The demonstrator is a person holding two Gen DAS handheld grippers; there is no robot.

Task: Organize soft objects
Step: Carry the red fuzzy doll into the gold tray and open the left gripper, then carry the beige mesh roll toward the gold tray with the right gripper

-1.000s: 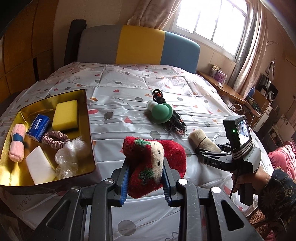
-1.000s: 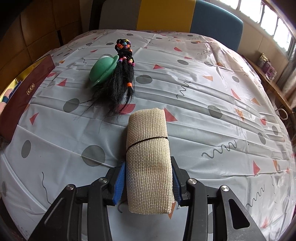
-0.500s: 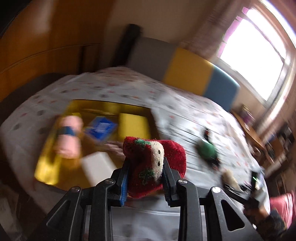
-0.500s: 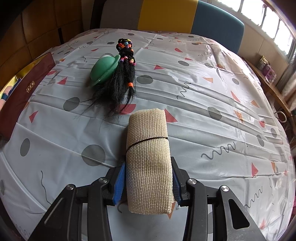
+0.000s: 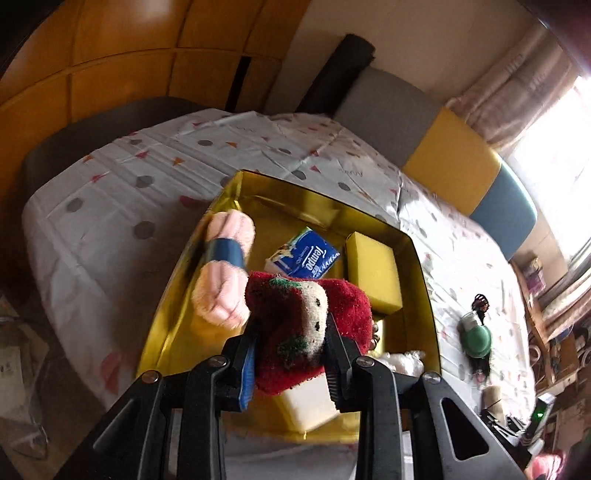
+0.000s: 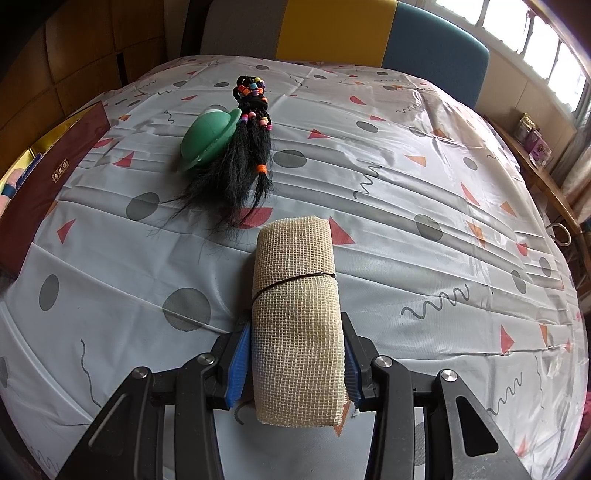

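Observation:
My left gripper (image 5: 290, 354) is shut on a red fuzzy strawberry sock (image 5: 306, 325) and holds it above the gold tray (image 5: 421, 266). The tray holds a pink towel roll (image 5: 225, 273), a blue tissue pack (image 5: 306, 258), a yellow sponge (image 5: 373, 269) and a white sponge (image 5: 306, 406). My right gripper (image 6: 295, 365) is shut on a beige mesh bandage roll (image 6: 297, 310) that rests on the tablecloth. A green hat-shaped toy (image 6: 207, 138) and a black beaded hairpiece (image 6: 243, 155) lie beyond it.
The table carries a white patterned cloth (image 6: 424, 184). The tray's dark red side (image 6: 48, 184) shows at the left of the right wrist view. A colour-blocked headboard (image 6: 332, 33) stands behind, and a window sill with small jars (image 6: 532, 136) lies at the right.
My left gripper has lifted the sock off the cloth and swung left until it hangs over the gold tray. My right gripper and the bandage roll have stayed put.

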